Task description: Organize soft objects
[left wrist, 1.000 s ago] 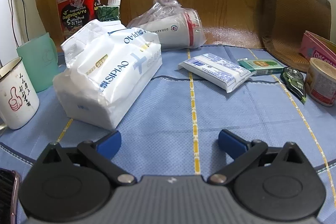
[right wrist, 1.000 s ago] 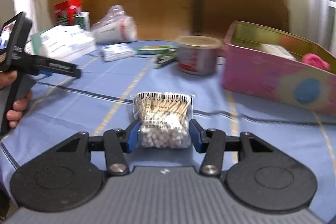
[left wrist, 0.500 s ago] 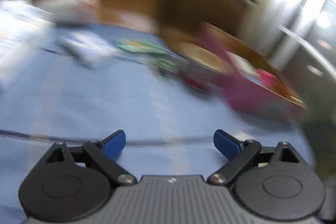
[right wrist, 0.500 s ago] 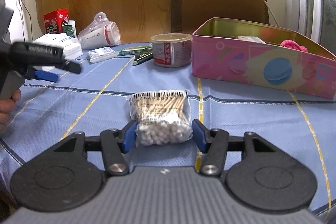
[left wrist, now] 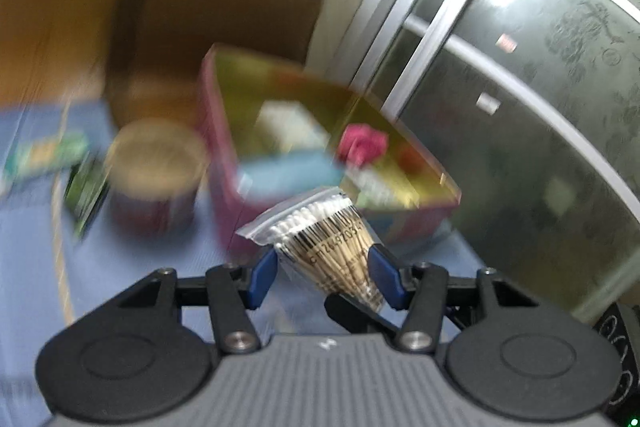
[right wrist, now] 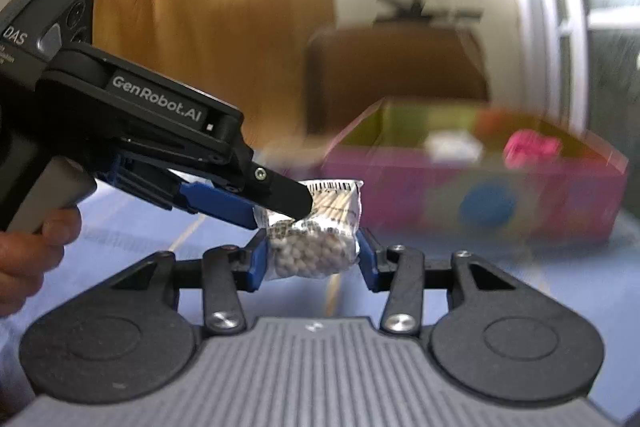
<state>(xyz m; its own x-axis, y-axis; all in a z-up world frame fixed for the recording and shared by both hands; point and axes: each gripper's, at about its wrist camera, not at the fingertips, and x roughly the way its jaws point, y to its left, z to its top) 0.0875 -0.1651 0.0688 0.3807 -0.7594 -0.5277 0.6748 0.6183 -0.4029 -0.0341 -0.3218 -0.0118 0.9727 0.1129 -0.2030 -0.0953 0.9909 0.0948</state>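
A clear bag of cotton swabs (right wrist: 316,227) is held off the blue tablecloth between both grippers. My right gripper (right wrist: 312,259) is shut on its lower end. My left gripper (left wrist: 324,277) has its blue pads on either side of the bag (left wrist: 332,247) and grips it too; in the right wrist view it comes in from the left (right wrist: 240,203) onto the bag's upper part. Behind stands an open pink tin box (left wrist: 224,131), also in the right wrist view (right wrist: 480,203), holding a pink soft thing (left wrist: 362,143) and white packets.
A round tin can (left wrist: 154,175) stands left of the pink box, with a green pack (left wrist: 48,151) and a dark green item (left wrist: 86,195) beside it. A brown chair back (right wrist: 400,67) is behind the box. A window is to the right. Both views are motion-blurred.
My left gripper swung right from the tissue packs to the swab bag and closed on it. My right gripper lifted the bag off the cloth.
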